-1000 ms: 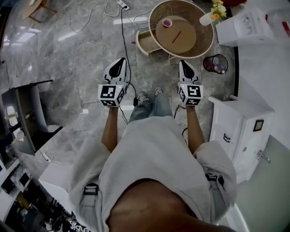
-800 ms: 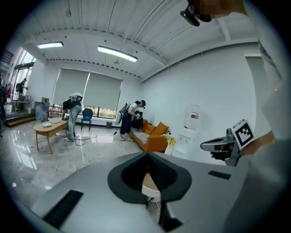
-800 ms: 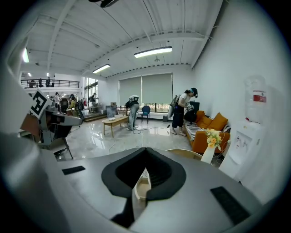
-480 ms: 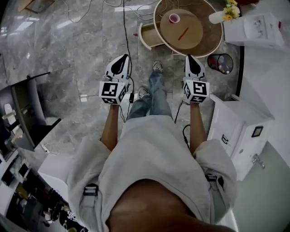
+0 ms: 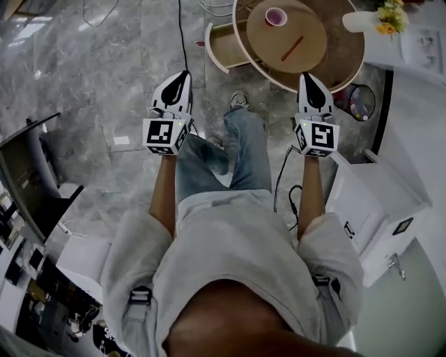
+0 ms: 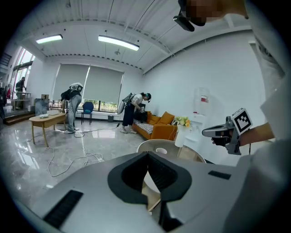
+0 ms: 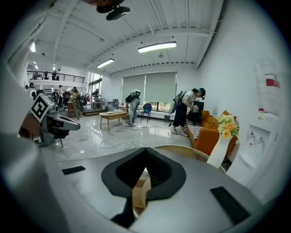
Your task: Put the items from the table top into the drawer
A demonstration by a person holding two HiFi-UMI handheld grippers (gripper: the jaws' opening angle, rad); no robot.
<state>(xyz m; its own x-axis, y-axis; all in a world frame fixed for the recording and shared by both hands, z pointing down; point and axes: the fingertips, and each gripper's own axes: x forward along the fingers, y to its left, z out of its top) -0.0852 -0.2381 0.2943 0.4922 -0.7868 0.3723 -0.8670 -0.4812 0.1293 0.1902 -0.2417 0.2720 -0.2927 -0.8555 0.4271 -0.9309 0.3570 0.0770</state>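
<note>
Both grippers are held out in front of the person, side by side and well apart, above the floor and short of the table (image 5: pixel 346 52). The left gripper (image 5: pixel 184 74) has its jaws together at the tips, with nothing between them. The right gripper (image 5: pixel 307 75) likewise has its jaws closed on nothing; in the head view its tip shows over the table's near rim. Neither touches anything. On the round table top lie a pink cup (image 5: pixel 276 15) and a red stick (image 5: pixel 292 48), apart from each other. The drawer (image 5: pixel 224 47) stands pulled open at the table's left side. A vase (image 5: pixel 359 19) of flowers stands at the table's right.
</note>
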